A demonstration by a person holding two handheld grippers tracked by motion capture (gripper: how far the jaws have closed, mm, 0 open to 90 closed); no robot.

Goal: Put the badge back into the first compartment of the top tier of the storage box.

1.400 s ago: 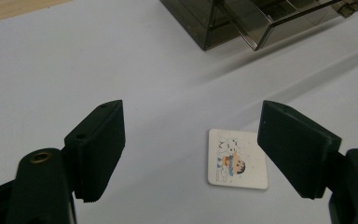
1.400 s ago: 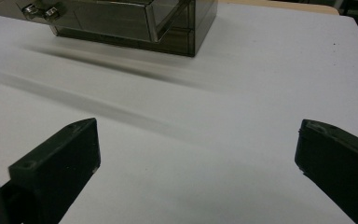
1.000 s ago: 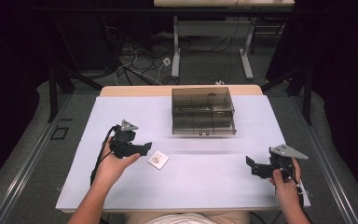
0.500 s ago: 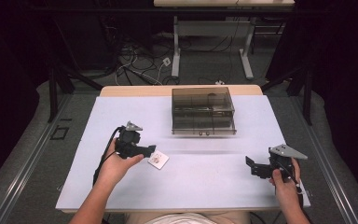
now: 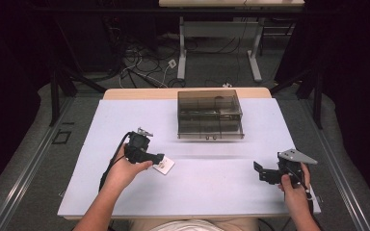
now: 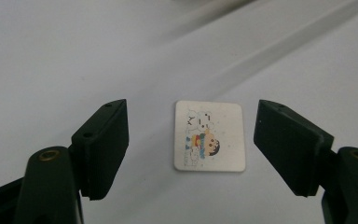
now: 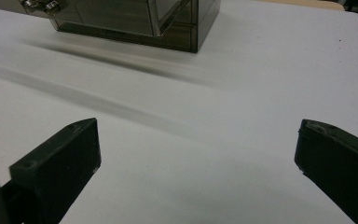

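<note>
So my left gripper (image 5: 158, 158) has come in over the card (image 5: 164, 165) now. A second ago it was parked further left and a bit further up the table, well clear of it; half a second ago it was already sliding that way. Now the tips sit right at the card's left edge in the high view, with my left hand (image 5: 125, 171) behind it.

In the left gripper view the jaws of that gripper (image 6: 191, 144) are spread wide with the card (image 6: 209, 136) lying flat on the white table (image 6: 51, 56) between them, touching neither pad. It's a little white rounded square with a cartoon kid printed on it. Can't tell how high off the table the jaws are.

My right gripper (image 5: 260, 171) hasn't budged in any of the three shots: near the right front of the table (image 5: 212, 192), right hand (image 5: 294, 185) on it, jaws pointing left. Its own view has the gripper (image 7: 196, 154) gaping open over bare table (image 7: 261, 70), nothing between the pads.

Further back, the smoky see-through drawer box (image 5: 210, 114) is in the same spot, toward the far edge, drawers closed. The right gripper view catches its corner (image 7: 168, 18) and two small knobs (image 7: 39, 5).
</note>
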